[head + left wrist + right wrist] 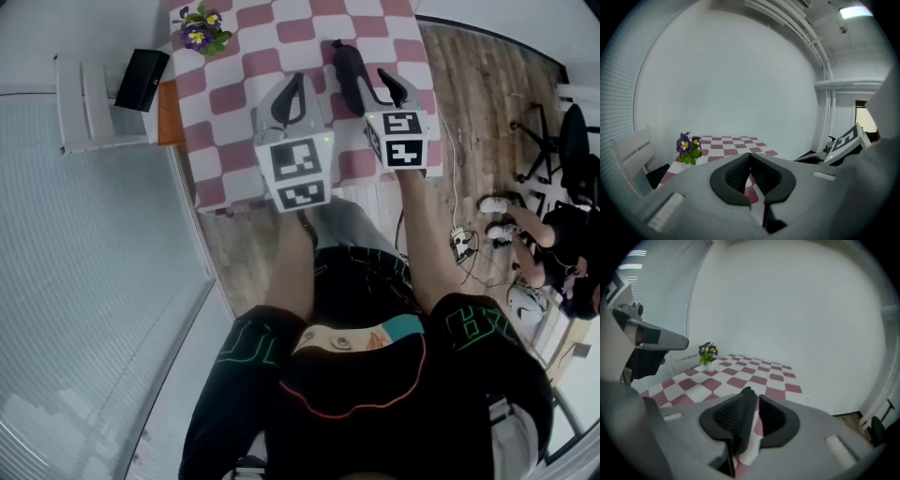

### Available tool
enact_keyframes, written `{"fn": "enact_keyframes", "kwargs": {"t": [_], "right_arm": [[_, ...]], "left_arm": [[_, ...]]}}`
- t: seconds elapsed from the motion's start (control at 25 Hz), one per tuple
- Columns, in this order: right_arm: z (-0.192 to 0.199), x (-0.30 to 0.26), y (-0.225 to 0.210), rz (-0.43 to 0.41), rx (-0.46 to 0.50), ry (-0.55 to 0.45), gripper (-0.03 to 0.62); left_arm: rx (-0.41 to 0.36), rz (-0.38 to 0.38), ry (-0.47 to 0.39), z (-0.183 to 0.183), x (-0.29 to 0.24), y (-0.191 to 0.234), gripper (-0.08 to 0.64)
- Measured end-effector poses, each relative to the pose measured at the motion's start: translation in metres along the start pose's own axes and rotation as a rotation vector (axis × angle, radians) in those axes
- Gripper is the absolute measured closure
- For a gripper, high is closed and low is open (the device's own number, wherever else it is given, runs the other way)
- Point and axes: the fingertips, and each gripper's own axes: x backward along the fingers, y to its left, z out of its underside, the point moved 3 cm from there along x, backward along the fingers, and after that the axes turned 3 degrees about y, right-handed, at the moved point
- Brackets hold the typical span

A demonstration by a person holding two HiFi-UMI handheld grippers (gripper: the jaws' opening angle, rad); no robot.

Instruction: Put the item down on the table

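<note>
From where I stand, no words, numbers or brand names can be read anywhere. The only signs are the black-and-white square code patterns on the marker cube point(300, 171) of the left gripper point(296, 84) and on the marker cube point(405, 139) of the right gripper point(382, 77); they carry no letters. The green line patterns and the coloured print on the person's black top point(375, 403) show no lettering I can make out.

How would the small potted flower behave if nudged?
The potted flower looks small, so probably light and easy to shove. Blooms stand above a little pot, so it might tip. It sits near the table's corner; a push could send it off.
</note>
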Motion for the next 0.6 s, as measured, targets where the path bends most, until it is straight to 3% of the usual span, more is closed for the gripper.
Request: {"fn": "enact_keyframes", "kwargs": {"t": [0.04, 0.2, 0.24, 0.36, 0.6], "right_arm": [[-0.007, 0.008, -0.006, 0.019, -0.015, -0.039, 0.503], [-0.030, 0.046, -0.029, 0.038, -0.070, -0.163, 0.544], [-0.035, 0.055, -0.033, 0.017, -0.081, -0.188, 0.589], [-0.055, 0.076, -0.048, -0.076, -0.128, -0.278, 0.589], [-0.078, 0.113, -0.075, -0.062, -0.080, -0.382, 0.589]], "left_arm": [[-0.019, -0.005, -0.016, -0.006, 0.002, -0.004, 0.551], [-0.027, -0.026, -0.072, -0.023, 0.013, -0.018, 0.551], [-0.030, -0.030, -0.084, -0.027, 0.016, -0.022, 0.551], [-0.063, -0.036, -0.141, -0.046, 0.021, -0.031, 0.551], [-0.120, -0.079, -0.192, -0.077, 0.035, -0.040, 0.551]]}}
